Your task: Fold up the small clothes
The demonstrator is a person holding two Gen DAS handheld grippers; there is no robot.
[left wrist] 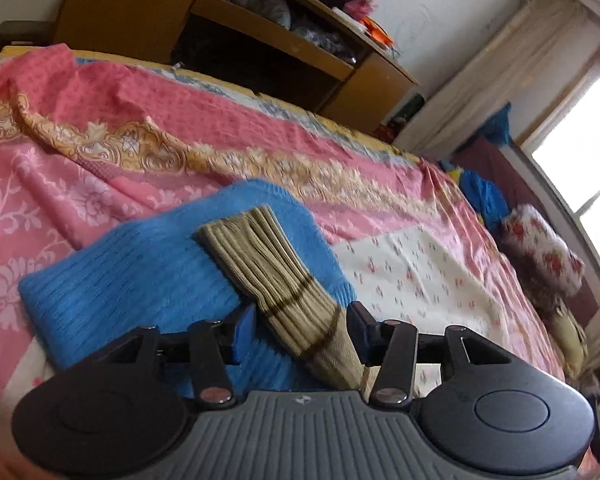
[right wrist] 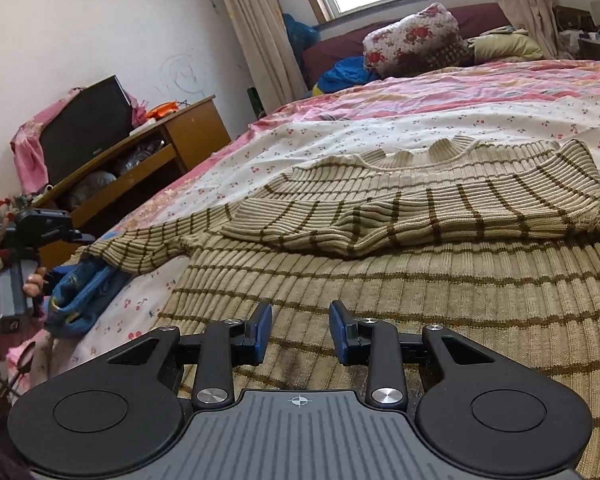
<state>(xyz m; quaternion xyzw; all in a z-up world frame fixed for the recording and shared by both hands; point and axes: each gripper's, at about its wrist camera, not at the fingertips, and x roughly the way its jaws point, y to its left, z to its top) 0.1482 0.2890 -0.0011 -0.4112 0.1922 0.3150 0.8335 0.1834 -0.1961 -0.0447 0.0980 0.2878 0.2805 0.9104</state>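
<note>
A beige ribbed sweater with brown stripes (right wrist: 420, 280) lies spread on the bed, one sleeve (right wrist: 380, 208) folded across its chest. My right gripper (right wrist: 300, 332) hovers low over the sweater's body, open, with flat cloth under the gap. The other sleeve (left wrist: 268, 276) stretches out to the side over a blue knit garment (left wrist: 140, 280). My left gripper (left wrist: 300, 330) is open around this sleeve's cuff end; the sleeve lies between the fingers with a gap at the left pad. In the right wrist view the left gripper (right wrist: 82, 236) shows at the far left, held by a hand, above the blue knit garment (right wrist: 80, 300).
The bed carries a white cherry-print sheet (right wrist: 340, 132) and a pink floral cover (left wrist: 100, 140). A wooden TV stand (right wrist: 188, 132) with a dark screen (right wrist: 84, 128) stands beside the bed. A floral quilt roll (right wrist: 412, 40) and cushions lie by the window end.
</note>
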